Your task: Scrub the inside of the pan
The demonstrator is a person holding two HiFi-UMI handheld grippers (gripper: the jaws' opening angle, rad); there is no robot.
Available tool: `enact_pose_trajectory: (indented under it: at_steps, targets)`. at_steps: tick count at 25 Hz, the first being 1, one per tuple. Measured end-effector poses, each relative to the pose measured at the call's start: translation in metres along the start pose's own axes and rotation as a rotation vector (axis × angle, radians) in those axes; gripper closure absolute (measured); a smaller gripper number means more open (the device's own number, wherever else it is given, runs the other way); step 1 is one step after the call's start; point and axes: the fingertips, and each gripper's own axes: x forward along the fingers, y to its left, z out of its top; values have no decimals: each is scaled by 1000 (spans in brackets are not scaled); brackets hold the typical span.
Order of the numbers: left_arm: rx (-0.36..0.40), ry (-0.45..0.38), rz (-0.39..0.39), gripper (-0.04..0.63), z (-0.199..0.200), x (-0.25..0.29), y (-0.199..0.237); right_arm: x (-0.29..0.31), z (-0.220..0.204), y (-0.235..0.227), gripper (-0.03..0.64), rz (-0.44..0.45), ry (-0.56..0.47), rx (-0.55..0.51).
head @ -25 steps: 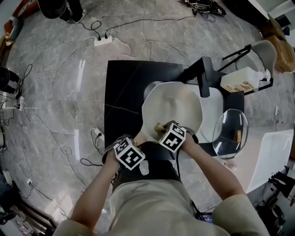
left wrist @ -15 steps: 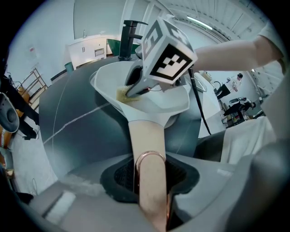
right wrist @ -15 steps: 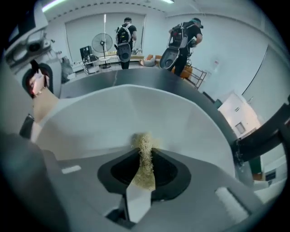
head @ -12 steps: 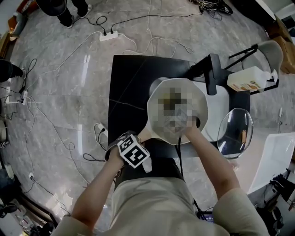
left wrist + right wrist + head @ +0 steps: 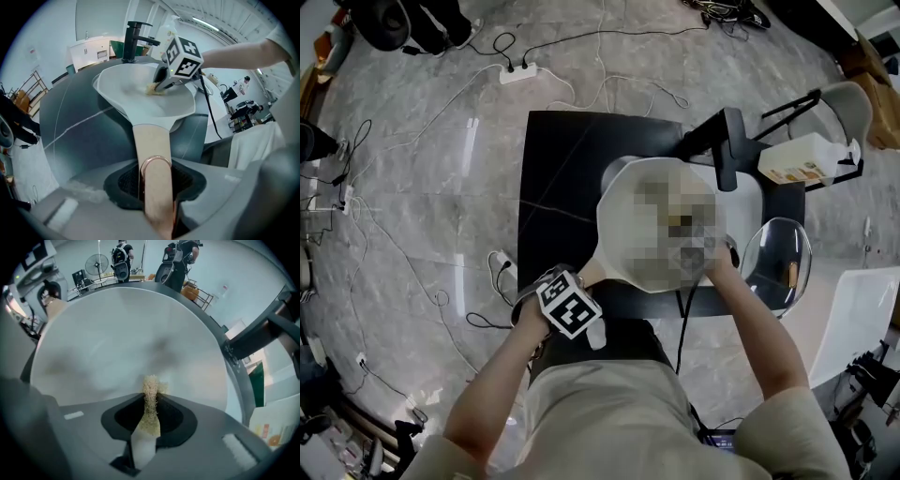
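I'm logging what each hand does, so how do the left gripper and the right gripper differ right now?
The left gripper is shut on the handle of the pan; the right gripper is shut on a scrub sponge. The left gripper sits outside the pan at its handle end; the right gripper reaches inside the pan. Both carry a marker cube.

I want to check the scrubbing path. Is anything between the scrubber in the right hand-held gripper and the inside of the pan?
Nothing visible. The right hand-held gripper is shut on the scrubber, and its tip is at the bare inner surface of the pan; nothing else lies inside.
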Motion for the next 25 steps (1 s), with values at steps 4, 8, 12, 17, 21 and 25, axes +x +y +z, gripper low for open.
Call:
enact_pose_trajectory:
  at_steps: [4, 8, 12, 17, 21, 25]
  targets:
    - [8, 1, 7, 459, 0, 0, 0, -16, -17, 54, 540, 196, -2, 7]
    - [17, 2, 3, 460, -1, 0, 0, -26, -1, 101, 538, 363, -57, 115]
    - [19, 4, 5, 460, -1, 0, 0, -25, 30, 115, 537, 383, -90, 119]
    - [22, 3, 8, 460, 0, 0, 1, -14, 68, 106, 535, 426, -197, 275]
    - [22, 5, 8, 460, 0, 0, 1, -11, 79, 95, 532, 388, -277, 342]
    - [20, -1, 16, 462, -2, 1, 1, -7, 89, 80, 532, 261, -331, 322]
